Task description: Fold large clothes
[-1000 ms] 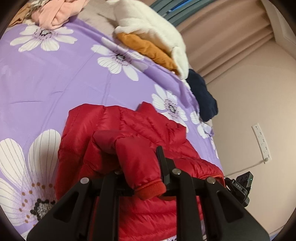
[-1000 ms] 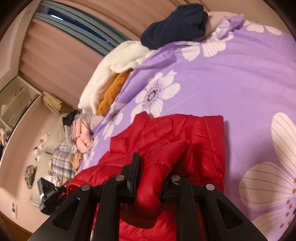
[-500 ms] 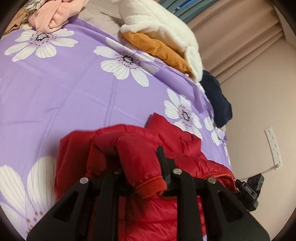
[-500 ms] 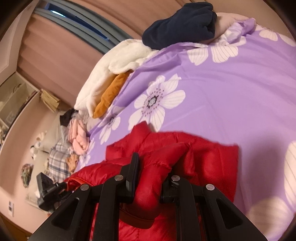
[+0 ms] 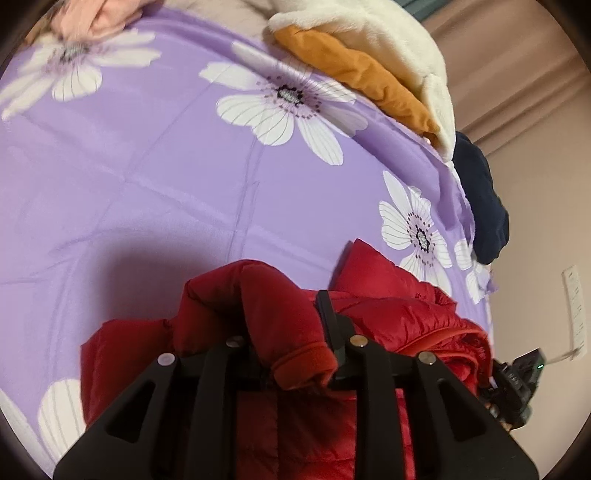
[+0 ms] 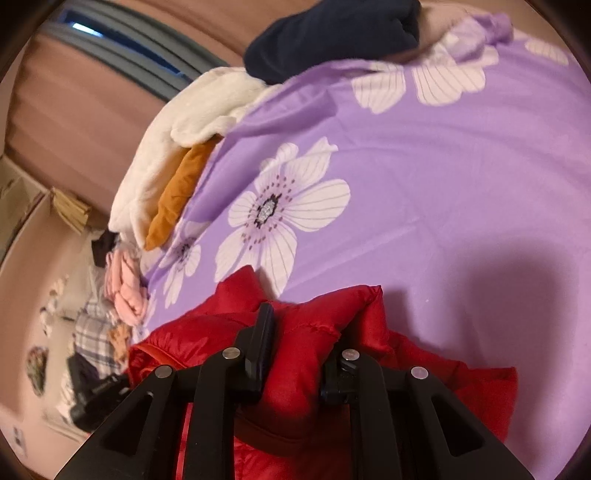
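Note:
A red puffer jacket [image 5: 399, 314] lies on the purple flowered bedsheet [image 5: 166, 177]. My left gripper [image 5: 284, 321] has one sleeve between its fingers, and the cuff [image 5: 303, 365] hangs back over the jaws. Those jaws are opening, but the pads still press the sleeve. In the right wrist view the jacket [image 6: 207, 332] lies low at the left. There my right gripper [image 6: 303, 332] pinches the other sleeve [image 6: 332, 310], bunched up between its fingers. Its jaws are easing open too. On each gripper, one fingertip is hidden by red fabric.
A white fleece [image 5: 369, 33] over an orange garment [image 5: 354, 74] lies at the bed's far edge, with a navy garment [image 5: 480, 199] beside it. Pink clothes [image 6: 125, 291] and plaid cloth [image 6: 92, 332] lie off to one side. The wall and a power strip [image 5: 574, 306] are nearby.
Both grippers have moved across the bed and lower with the sleeves in them. The jacket body now sits lower in both views, with more bare sheet ahead.

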Motion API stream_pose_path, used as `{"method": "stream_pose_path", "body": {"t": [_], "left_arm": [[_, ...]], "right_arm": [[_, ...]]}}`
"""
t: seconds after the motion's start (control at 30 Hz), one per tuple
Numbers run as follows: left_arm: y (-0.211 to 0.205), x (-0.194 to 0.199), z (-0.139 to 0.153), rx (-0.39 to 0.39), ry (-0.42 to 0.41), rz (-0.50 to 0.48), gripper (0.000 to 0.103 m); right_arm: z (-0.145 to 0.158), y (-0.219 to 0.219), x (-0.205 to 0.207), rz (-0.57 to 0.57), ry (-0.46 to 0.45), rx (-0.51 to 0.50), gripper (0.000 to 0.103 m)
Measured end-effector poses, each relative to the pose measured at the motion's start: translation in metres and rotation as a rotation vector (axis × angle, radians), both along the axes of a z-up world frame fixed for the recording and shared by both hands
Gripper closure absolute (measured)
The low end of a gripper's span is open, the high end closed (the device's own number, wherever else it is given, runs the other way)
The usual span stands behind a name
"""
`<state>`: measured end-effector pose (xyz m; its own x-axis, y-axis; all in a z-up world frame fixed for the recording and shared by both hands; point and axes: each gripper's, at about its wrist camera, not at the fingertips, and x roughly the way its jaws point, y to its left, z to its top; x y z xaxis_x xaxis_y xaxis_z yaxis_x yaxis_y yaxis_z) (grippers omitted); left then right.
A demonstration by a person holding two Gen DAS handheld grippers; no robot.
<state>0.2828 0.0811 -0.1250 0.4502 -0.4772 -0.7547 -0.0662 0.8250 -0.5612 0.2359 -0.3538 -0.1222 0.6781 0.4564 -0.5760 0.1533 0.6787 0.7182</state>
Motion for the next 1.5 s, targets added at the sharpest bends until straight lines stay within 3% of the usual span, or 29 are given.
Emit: {"method": "stream_pose_path", "body": {"t": [0.07, 0.13, 0.23, 0.27, 0.3, 0.4, 0.53, 0.67, 0.73, 0.8, 0.9, 0.97, 1.2, 1.33, 1.5], "left_arm": [[0.007, 0.002, 0.001, -0.061, 0.021, 0.02, 0.077], [0.014, 0.0, 0.009, -0.091, 0.014, 0.042, 0.068], [0.023, -0.007, 0.032, -0.093, -0.045, 0.091, 0.03], [0.027, -0.009, 0.039, -0.068, -0.063, 0.116, 0.015], [0.032, -0.012, 0.047, -0.026, -0.08, 0.146, 0.014], [0.043, -0.016, 0.061, 0.006, -0.088, 0.157, 0.015], [0.036, -0.037, 0.079, 0.125, -0.142, 0.109, 0.015], [0.004, -0.074, 0.089, 0.249, -0.23, -0.014, 0.018], [-0.015, -0.098, 0.089, 0.314, -0.284, -0.072, 0.027], [-0.039, -0.124, 0.087, 0.361, -0.329, -0.136, 0.039], [-0.062, -0.148, 0.074, 0.398, -0.355, -0.207, 0.061], [-0.076, -0.158, 0.059, 0.425, -0.363, -0.251, 0.07], [-0.093, -0.149, 0.014, 0.495, -0.298, -0.312, 0.069], [-0.094, -0.145, 0.009, 0.502, -0.292, -0.314, 0.07], [-0.09, -0.155, 0.023, 0.492, -0.296, -0.29, 0.068]], "right_arm": [[0.0, -0.005, 0.0, -0.005, 0.007, 0.068, 0.079], [0.001, -0.013, -0.003, -0.019, 0.004, 0.158, 0.062], [0.012, -0.02, -0.01, -0.056, -0.036, 0.228, 0.036], [0.019, -0.023, -0.013, -0.072, -0.053, 0.227, 0.034], [0.023, -0.023, -0.014, -0.08, -0.059, 0.215, 0.032], [0.041, -0.026, -0.021, -0.108, -0.069, 0.146, 0.031], [0.068, -0.012, -0.039, -0.12, -0.091, -0.085, 0.031], [0.087, 0.045, -0.061, 0.038, -0.154, -0.404, 0.031], [0.088, 0.083, -0.084, 0.13, -0.219, -0.567, 0.031], [0.083, 0.112, -0.099, 0.216, -0.271, -0.631, 0.038], [0.069, 0.147, -0.115, 0.316, -0.3, -0.663, 0.048], [0.056, 0.162, -0.116, 0.351, -0.291, -0.695, 0.056], [0.019, 0.16, -0.097, 0.352, -0.205, -0.7, 0.059], [0.016, 0.166, -0.106, 0.349, -0.2, -0.715, 0.06], [0.036, 0.153, -0.117, 0.344, -0.209, -0.619, 0.059]]}}
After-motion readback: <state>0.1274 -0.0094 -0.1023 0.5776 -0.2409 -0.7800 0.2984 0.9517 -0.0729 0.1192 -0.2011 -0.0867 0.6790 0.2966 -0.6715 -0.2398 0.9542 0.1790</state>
